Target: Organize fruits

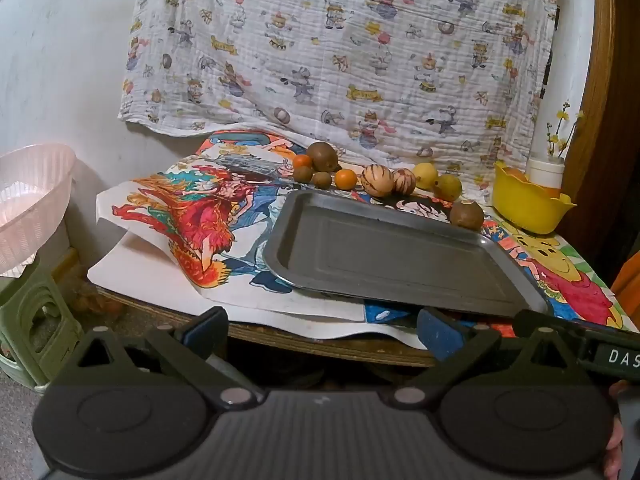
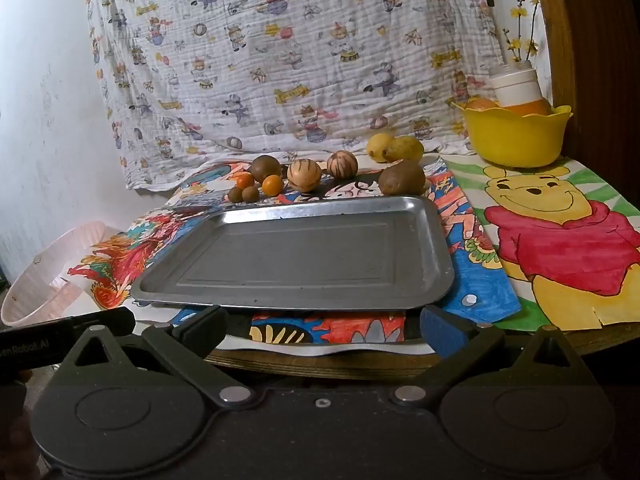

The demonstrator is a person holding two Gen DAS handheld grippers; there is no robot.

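An empty metal tray (image 1: 496,256) (image 2: 440,248) lies on the table over coloured drawings. Behind it runs a row of fruit: brown kiwis (image 1: 323,156) (image 2: 265,168), small oranges (image 1: 345,179) (image 2: 272,184), two striped round fruits (image 1: 377,181) (image 2: 304,175), two yellow fruits (image 1: 425,175) (image 2: 403,149) and a brown fruit (image 1: 466,214) (image 2: 401,178) by the tray's far edge. My left gripper (image 1: 322,332) and right gripper (image 2: 322,330) both hang open before the table's front edge, nothing between their fingers.
A yellow bowl (image 1: 528,206) (image 2: 516,136) holding an orange and a white bottle stands at the back right. A pink basket (image 1: 32,208) (image 2: 52,276) sits on a green stool (image 1: 36,320) left of the table. A patterned cloth (image 1: 340,48) hangs behind.
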